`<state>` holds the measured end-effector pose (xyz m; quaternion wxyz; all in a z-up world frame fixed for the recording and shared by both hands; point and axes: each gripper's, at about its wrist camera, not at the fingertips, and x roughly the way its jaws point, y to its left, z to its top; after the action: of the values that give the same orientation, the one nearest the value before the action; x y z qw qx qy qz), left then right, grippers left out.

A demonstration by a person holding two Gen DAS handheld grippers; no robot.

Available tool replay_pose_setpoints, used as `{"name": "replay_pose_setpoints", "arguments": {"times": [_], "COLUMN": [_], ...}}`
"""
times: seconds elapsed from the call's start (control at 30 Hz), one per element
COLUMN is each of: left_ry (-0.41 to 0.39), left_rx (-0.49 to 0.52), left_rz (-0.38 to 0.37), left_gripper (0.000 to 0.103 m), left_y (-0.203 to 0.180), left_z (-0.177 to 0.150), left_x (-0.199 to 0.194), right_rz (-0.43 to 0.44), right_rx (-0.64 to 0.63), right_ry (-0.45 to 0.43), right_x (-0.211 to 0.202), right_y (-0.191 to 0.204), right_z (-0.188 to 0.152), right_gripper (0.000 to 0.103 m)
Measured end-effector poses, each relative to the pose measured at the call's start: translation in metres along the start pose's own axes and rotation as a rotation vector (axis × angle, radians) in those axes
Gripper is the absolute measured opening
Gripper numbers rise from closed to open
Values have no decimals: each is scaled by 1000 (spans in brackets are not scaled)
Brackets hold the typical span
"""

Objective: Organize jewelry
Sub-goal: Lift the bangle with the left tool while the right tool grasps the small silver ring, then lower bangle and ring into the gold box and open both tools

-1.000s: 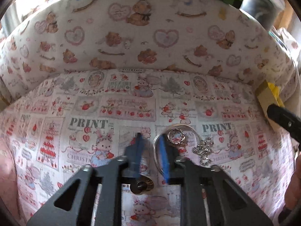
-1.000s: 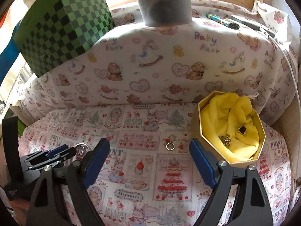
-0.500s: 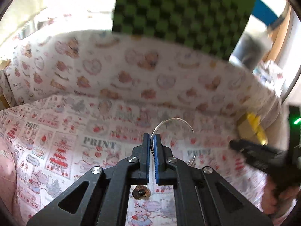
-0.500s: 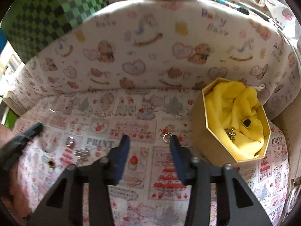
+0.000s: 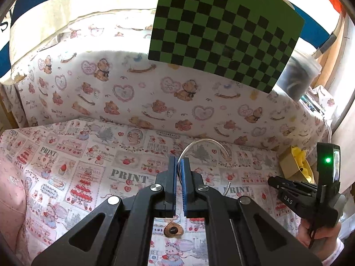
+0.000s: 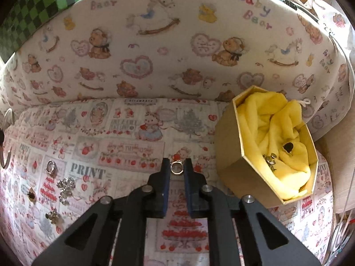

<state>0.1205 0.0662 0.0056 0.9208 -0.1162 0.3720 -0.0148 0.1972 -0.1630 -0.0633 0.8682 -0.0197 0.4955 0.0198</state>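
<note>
Altogether, one bangle (image 5: 204, 143), one ring (image 6: 176, 168), one box (image 6: 230, 155).

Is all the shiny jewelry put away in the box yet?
Not yet. Two small pieces already sit on the yellow cloth in the box. The left gripper holds a silver bangle; the right gripper's fingers frame a small ring, not clearly squeezing it. A sparkly chain and other pieces remain on the cloth.

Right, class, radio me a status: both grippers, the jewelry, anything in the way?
Left gripper shut on silver bangle, lifted. Right gripper straddling small ring, jaws not clamped. Yellow-lined box beside it, path unobstructed.
</note>
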Motion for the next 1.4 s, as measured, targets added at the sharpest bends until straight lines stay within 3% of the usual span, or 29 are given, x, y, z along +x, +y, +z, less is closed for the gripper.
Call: {"name": "replay_pose_setpoints", "arguments": {"times": [0.27, 0.47, 0.77, 0.93, 1.1, 1.3, 1.4], "left_ry": [-11, -25, -46, -85, -66, 51, 82], "left_rx": [0, 15, 48, 78, 121, 159, 188], "left_rz": [4, -11, -43, -91, -167, -288, -264], "left_gripper": [3, 3, 3, 3, 3, 3, 3], "left_y": [-7, -13, -33, -54, -105, -183, -217], "left_z": [-2, -3, -8, -4, 12, 25, 24], "left_x": [-4, -12, -21, -41, -46, -18, 3], "right_rz": [72, 146, 269, 296, 296, 459, 423], "right_rx": [-19, -20, 71, 181, 279, 393, 437], "right_ry": [-66, -163, -342, -376, -336, -208, -191], "right_x": [-43, -84, -135, -140, -122, -80, -68], "right_y": [-9, -25, -88, -125, -167, -195, -201], "right_z": [-20, -34, -33, -25, -19, -15, -18], "right_gripper": [11, 11, 11, 11, 11, 11, 11]}}
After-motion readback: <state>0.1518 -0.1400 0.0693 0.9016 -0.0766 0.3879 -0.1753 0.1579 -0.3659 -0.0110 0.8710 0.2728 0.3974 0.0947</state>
